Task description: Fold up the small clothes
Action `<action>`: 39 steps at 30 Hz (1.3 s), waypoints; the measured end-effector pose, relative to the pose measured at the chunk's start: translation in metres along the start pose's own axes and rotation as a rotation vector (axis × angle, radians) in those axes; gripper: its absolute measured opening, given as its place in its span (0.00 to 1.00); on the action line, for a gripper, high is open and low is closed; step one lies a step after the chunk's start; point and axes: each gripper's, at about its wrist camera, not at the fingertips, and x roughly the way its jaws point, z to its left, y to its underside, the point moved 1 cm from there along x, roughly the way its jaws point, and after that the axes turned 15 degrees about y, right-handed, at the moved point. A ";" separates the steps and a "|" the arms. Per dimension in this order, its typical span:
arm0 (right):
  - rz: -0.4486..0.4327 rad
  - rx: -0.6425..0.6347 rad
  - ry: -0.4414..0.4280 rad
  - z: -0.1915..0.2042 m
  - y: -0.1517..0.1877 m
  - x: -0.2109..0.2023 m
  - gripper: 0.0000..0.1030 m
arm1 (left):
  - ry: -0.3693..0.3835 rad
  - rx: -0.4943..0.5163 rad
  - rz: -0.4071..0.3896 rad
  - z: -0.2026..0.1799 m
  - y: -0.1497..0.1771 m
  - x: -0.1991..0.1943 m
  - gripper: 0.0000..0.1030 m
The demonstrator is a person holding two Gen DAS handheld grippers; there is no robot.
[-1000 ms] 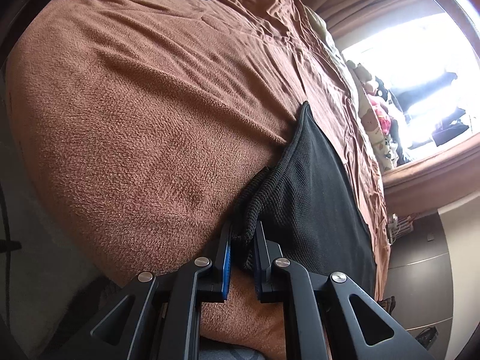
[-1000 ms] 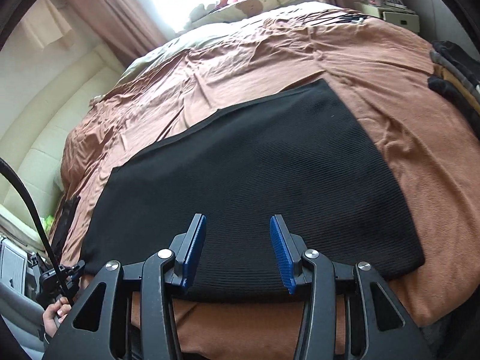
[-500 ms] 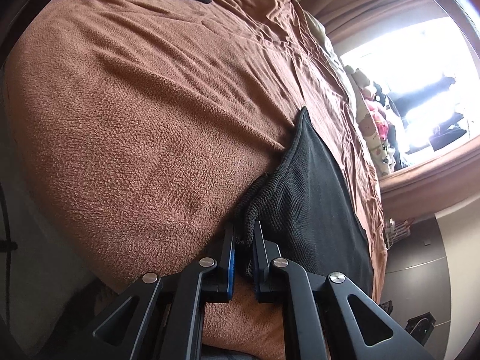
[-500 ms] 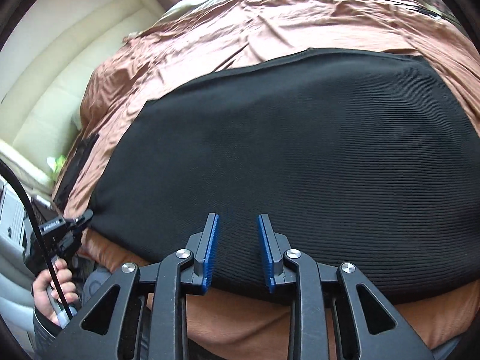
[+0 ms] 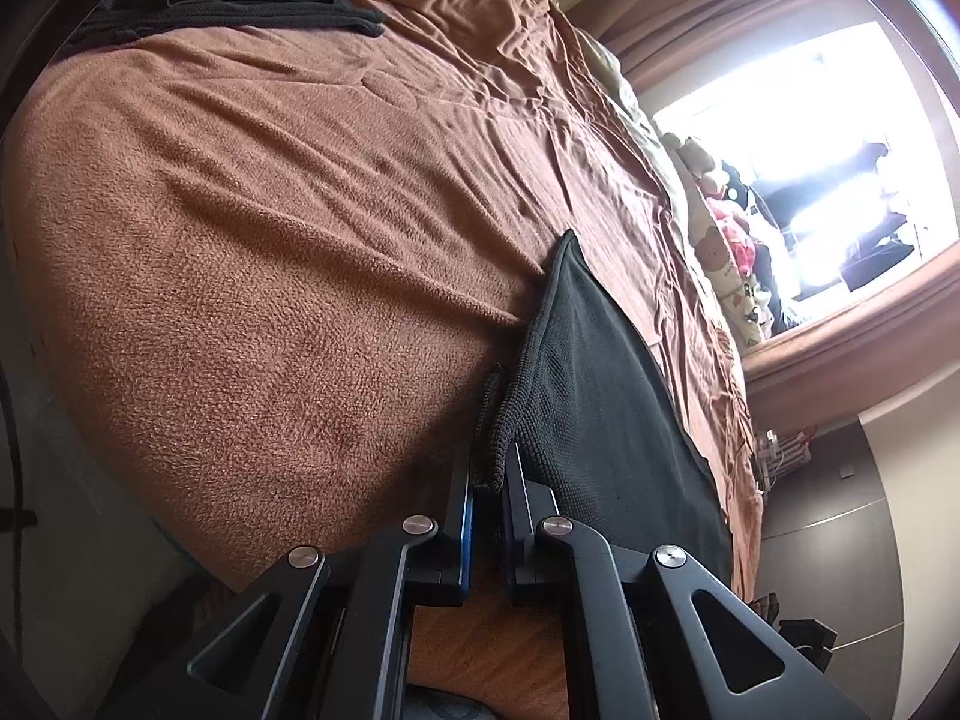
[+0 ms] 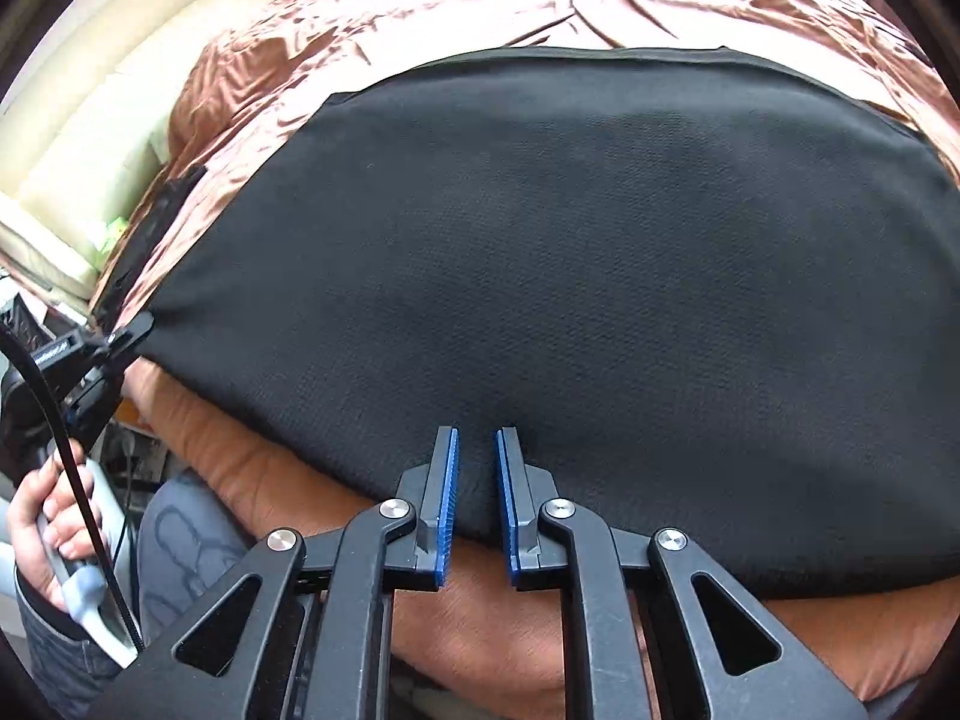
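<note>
Garment: black knit cloth (image 6: 570, 276) spread flat on the brown blanket (image 5: 240, 276), near its front edge.
Left gripper (image 5: 487, 468): pressed together, pinching the cloth's corner.
Right gripper (image 6: 477, 450): jaws closing over the cloth's near hem, fabric between the blue pads (image 6: 447, 498).
Hand (image 6: 42, 534): beside the blanket's edge, gripping the left handle.

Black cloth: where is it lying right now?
The black cloth lies flat on the brown blanket at the bed's near edge, filling the right wrist view; the left claw pinches its near corner.
</note>
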 end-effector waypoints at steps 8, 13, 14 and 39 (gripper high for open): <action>-0.006 0.031 0.017 -0.009 -0.043 0.016 0.09 | -0.003 -0.035 0.002 0.005 0.000 0.001 0.07; 0.002 0.033 0.047 -0.004 -0.061 0.032 0.09 | -0.016 -0.066 0.004 0.012 0.000 0.005 0.07; 0.004 0.041 0.049 -0.006 -0.065 0.034 0.09 | -0.017 -0.066 0.004 0.012 0.000 0.005 0.07; -0.014 0.095 0.111 -0.004 -0.127 0.073 0.09 | -0.088 -0.085 -0.069 0.013 0.005 0.007 0.07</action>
